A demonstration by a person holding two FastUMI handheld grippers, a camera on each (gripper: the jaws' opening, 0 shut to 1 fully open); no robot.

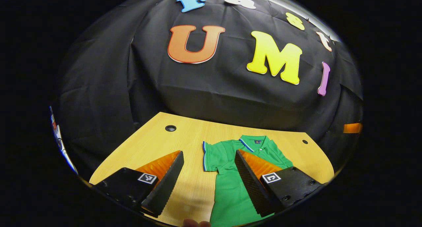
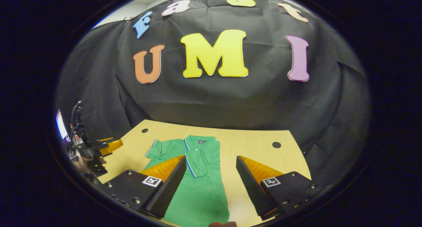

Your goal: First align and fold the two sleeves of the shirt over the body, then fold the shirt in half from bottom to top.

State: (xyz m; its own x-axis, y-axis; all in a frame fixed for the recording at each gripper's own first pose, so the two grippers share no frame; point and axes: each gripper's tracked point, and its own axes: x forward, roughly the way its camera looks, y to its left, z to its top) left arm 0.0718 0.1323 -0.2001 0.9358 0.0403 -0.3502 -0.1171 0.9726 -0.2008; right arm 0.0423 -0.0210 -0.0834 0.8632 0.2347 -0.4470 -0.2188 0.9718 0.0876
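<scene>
While both grippers (image 1: 207, 174) (image 2: 211, 177) hover wide apart, green shirt (image 2: 197, 174) lies flat on table (image 2: 250, 144), one sleeve (image 2: 206, 154) folded over body

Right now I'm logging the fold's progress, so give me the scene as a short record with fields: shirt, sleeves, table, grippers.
shirt: green polo shirt lying flat on the table, collar toward the wall
sleeves: one sleeve already folded over the body, its striped cuff on the chest; the other sleeve spread out flat on the table
bottom fold: not yet done
table: wooden table with round holes
left gripper: open, above the unfolded sleeve
right gripper: open, holding nothing
</scene>
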